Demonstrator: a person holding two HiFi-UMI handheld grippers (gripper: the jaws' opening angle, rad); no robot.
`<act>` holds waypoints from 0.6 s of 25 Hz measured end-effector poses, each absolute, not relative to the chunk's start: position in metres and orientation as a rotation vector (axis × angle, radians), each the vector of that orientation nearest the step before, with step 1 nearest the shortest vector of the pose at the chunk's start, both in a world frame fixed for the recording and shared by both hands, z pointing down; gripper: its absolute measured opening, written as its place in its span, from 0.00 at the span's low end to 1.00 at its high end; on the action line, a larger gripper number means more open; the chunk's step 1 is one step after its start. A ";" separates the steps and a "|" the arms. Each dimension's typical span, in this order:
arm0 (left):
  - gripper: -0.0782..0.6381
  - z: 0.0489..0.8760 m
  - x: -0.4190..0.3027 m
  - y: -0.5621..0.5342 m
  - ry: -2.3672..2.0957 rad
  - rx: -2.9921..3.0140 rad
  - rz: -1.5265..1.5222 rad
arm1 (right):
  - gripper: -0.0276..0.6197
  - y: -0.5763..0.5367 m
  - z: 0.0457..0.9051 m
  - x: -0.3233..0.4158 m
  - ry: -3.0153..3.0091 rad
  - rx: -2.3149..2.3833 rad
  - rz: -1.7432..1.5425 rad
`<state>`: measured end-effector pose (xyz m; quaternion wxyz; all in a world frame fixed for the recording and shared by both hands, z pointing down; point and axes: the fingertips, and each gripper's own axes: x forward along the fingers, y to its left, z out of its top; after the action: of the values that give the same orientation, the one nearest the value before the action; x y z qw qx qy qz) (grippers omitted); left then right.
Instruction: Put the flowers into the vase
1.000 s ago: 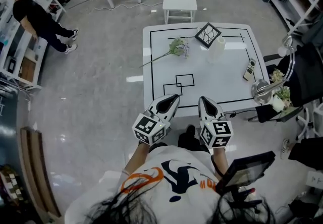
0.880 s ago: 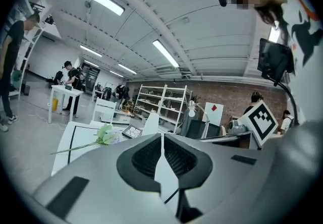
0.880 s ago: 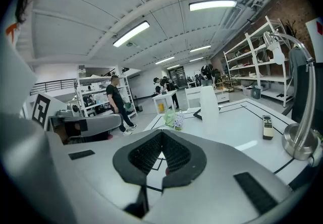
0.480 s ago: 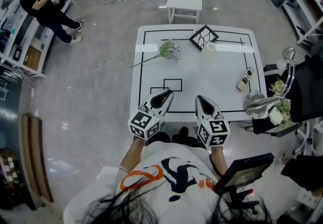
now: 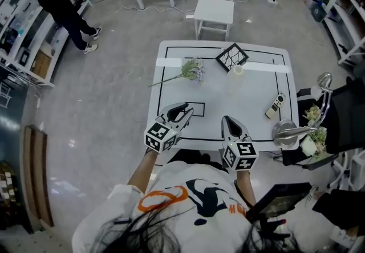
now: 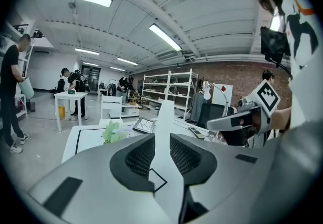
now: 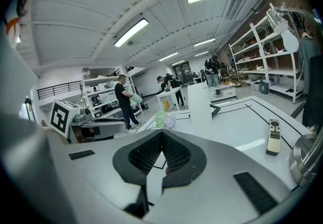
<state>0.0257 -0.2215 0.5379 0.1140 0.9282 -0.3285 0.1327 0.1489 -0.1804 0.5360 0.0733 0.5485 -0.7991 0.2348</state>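
A bunch of flowers [image 5: 193,69] with a long stem lies on the white table [image 5: 251,98] at its far left, seen too as flowers [image 6: 113,131] and flowers [image 7: 165,119]. A tall white vase [image 5: 238,69] stands upright at the far middle, also the vase [image 6: 165,117] and vase [image 7: 200,102]. My left gripper [image 5: 183,110] hovers over the table's near left; its jaws are opening, a clear gap between them and nothing in it. My right gripper [image 5: 228,121] is shut and empty over the near edge. Both are well short of flowers and vase.
A black-framed picture [image 5: 232,56] lies beside the vase. A remote control [image 5: 274,106] rests at the table's right. A desk lamp [image 5: 293,130] and a small potted plant [image 5: 312,115] stand off the right edge. A white chair [image 5: 215,9] is behind the table. A person [image 5: 65,9] stands far left.
Both grippers have moved forward from in front of the table to over its near edge. The left jaws, shut before, now stand apart. The head view has shifted.
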 end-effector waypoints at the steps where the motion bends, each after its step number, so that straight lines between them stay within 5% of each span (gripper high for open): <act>1: 0.22 0.539 0.027 -0.225 -0.955 2.723 0.394 | 0.06 -0.182 0.536 0.149 -2.398 1.650 0.707; 9: 0.22 0.559 0.033 -0.256 -0.912 2.710 0.464 | 0.06 -0.203 0.535 0.149 -2.376 1.692 0.726; 15: 0.38 0.579 0.017 -0.288 -0.846 2.764 0.665 | 0.06 -0.211 0.536 0.138 -2.373 1.700 0.770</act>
<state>0.0170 -0.2879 0.5792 0.0877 0.9282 -0.2842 0.2235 0.1384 -0.2114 0.5360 0.0611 0.5621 -0.7845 0.2546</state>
